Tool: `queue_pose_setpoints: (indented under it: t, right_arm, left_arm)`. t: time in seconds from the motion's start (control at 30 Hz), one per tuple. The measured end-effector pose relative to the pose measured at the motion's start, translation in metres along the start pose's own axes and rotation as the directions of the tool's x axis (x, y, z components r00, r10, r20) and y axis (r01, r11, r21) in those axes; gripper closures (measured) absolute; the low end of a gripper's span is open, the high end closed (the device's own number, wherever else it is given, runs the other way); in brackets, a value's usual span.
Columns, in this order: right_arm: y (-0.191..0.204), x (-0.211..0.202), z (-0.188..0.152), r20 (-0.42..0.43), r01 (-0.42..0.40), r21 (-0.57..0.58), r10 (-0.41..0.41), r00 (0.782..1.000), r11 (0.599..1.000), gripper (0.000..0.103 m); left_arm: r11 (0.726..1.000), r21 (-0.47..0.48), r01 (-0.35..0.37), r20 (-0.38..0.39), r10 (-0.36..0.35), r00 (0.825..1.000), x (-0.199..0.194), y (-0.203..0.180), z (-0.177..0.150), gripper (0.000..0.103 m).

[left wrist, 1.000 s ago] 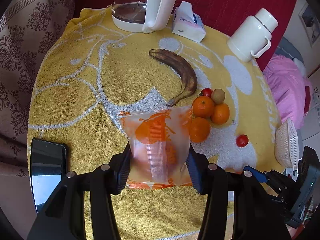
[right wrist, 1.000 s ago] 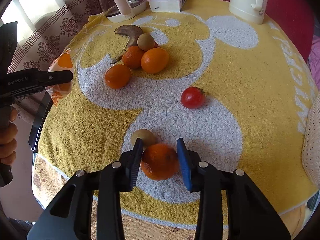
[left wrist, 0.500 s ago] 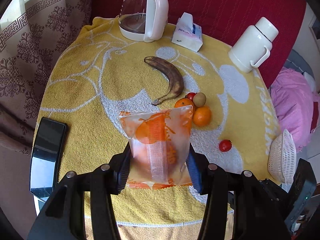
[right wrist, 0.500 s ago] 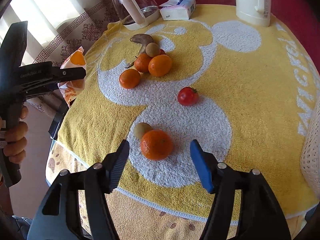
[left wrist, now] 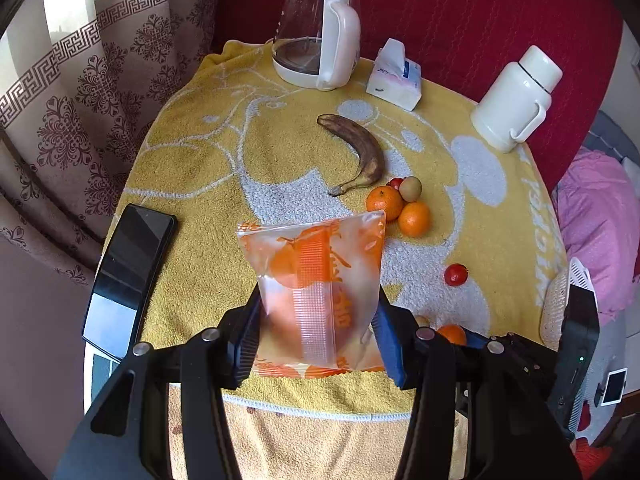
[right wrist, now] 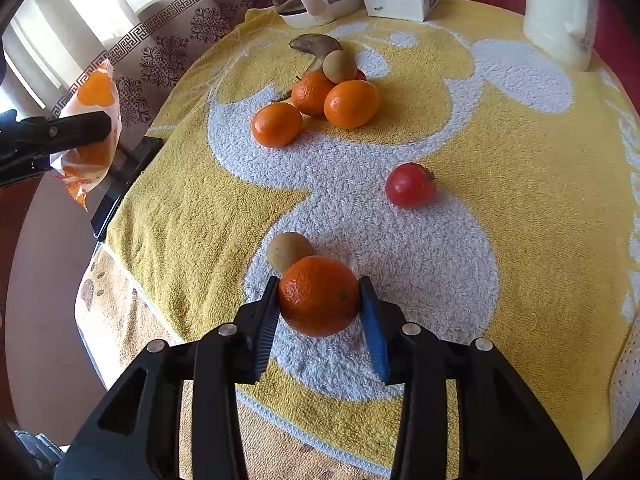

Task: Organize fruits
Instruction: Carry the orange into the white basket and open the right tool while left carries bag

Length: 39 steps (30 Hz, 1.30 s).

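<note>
My left gripper (left wrist: 318, 332) is shut on a clear and orange plastic bag (left wrist: 316, 280) with oranges inside, held above the table's near edge; the bag also shows in the right wrist view (right wrist: 90, 136). My right gripper (right wrist: 320, 312) is shut on an orange (right wrist: 319, 295) resting on the yellow towel (right wrist: 440, 92), with a small brown fruit (right wrist: 289, 251) touching it. A red tomato (right wrist: 410, 185) lies apart. A cluster of three oranges (right wrist: 316, 108), a brown fruit (right wrist: 339, 66) and a dark banana (left wrist: 360, 152) sits farther back.
A glass kettle (left wrist: 318, 36), a tissue pack (left wrist: 394, 78) and a white thermos (left wrist: 516, 98) stand along the far edge. A black phone (left wrist: 128, 268) lies at the left edge. A white basket (left wrist: 560, 308) is at the right edge. Curtains hang left.
My right gripper opened half a second ago, then closed again on the orange. My left gripper has drawn back and up with the bag.
</note>
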State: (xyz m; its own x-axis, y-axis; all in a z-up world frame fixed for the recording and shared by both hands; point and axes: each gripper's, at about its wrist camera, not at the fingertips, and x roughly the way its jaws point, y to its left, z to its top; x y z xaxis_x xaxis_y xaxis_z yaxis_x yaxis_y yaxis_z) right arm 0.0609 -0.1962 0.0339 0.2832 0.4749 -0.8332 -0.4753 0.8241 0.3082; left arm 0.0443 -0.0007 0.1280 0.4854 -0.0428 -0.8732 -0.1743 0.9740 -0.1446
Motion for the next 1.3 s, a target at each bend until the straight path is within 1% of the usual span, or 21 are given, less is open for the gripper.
queue_pose_setpoints:
  t: [0.17, 0.27, 0.33, 0.4, 0.53, 0.6, 0.67, 0.8, 0.87, 1.0, 1.1, 1.17, 1.2, 1.23, 1.3]
  right_arm:
    - [-0.005, -0.046, -0.005, 0.084, -0.024, 0.044, 0.021, 0.996, 0.999, 0.063]
    - [-0.02, -0.079, -0.009, 0.151, -0.007, 0.105, -0.009, 0.988, 0.994, 0.063]
    - [-0.035, -0.102, -0.014, 0.195, 0.018, 0.155, -0.049, 0.98, 0.988, 0.063]
    - [-0.052, -0.126, -0.022, 0.236, 0.055, 0.206, -0.105, 0.966, 0.977, 0.063]
    - [-0.089, -0.169, -0.04, 0.296, 0.129, 0.319, -0.228, 0.928, 0.939, 0.063]
    - [-0.106, -0.186, -0.052, 0.3, 0.175, 0.365, -0.294, 0.908, 0.914, 0.063]
    - [-0.123, -0.196, -0.063, 0.286, 0.228, 0.397, -0.356, 0.89, 0.889, 0.063]
    - [-0.155, -0.204, -0.085, 0.252, 0.262, 0.461, -0.408, 0.878, 0.848, 0.063]
    - [-0.165, -0.204, -0.092, 0.238, 0.273, 0.473, -0.419, 0.876, 0.838, 0.063]
    - [-0.177, -0.201, -0.101, 0.221, 0.27, 0.491, -0.419, 0.881, 0.828, 0.062]
    - [-0.181, -0.203, -0.105, 0.23, 0.258, 0.5, -0.415, 0.88, 0.826, 0.061]
    - [-0.182, -0.206, -0.106, 0.241, 0.255, 0.496, -0.414, 0.878, 0.83, 0.058]
    - [-0.183, -0.209, -0.107, 0.247, 0.257, 0.494, -0.418, 0.875, 0.831, 0.053]
    - [-0.184, -0.211, -0.108, 0.252, 0.259, 0.492, -0.421, 0.871, 0.831, 0.051]
    - [-0.187, -0.216, -0.109, 0.26, 0.259, 0.494, -0.425, 0.867, 0.83, 0.051]
  left_arm:
    - [0.999, 0.033, 0.005, 0.006, -0.005, 1.0, -0.002, -0.012, 0.003, 0.052]
    - [0.997, 0.069, 0.029, 0.011, -0.03, 0.999, -0.002, -0.029, 0.009, 0.052]
    - [0.994, 0.097, 0.047, 0.014, -0.049, 0.999, -0.002, -0.044, 0.012, 0.052]
    - [0.99, 0.123, 0.073, 0.013, -0.075, 0.997, -0.001, -0.062, 0.015, 0.052]
    - [0.976, 0.183, 0.122, 0.006, -0.125, 0.992, -0.001, -0.098, 0.016, 0.052]
    - [0.967, 0.212, 0.143, 0.0, -0.147, 0.989, -0.002, -0.116, 0.014, 0.052]
    - [0.957, 0.241, 0.164, -0.005, -0.168, 0.986, -0.003, -0.134, 0.013, 0.052]
    - [0.936, 0.292, 0.198, -0.017, -0.202, 0.979, -0.004, -0.167, 0.009, 0.052]
    - [0.926, 0.312, 0.211, -0.024, -0.214, 0.976, -0.005, -0.182, 0.005, 0.052]
    - [0.91, 0.34, 0.235, -0.044, -0.235, 0.971, -0.005, -0.208, -0.003, 0.052]
    - [0.9, 0.361, 0.246, -0.056, -0.242, 0.969, -0.004, -0.225, -0.01, 0.052]
    - [0.892, 0.373, 0.253, -0.063, -0.248, 0.967, -0.004, -0.236, -0.014, 0.052]
    - [0.889, 0.378, 0.257, -0.067, -0.251, 0.966, -0.004, -0.241, -0.016, 0.052]
    - [0.886, 0.383, 0.261, -0.071, -0.254, 0.965, -0.003, -0.247, -0.017, 0.052]
    - [0.878, 0.394, 0.27, -0.079, -0.261, 0.962, -0.003, -0.257, -0.019, 0.052]
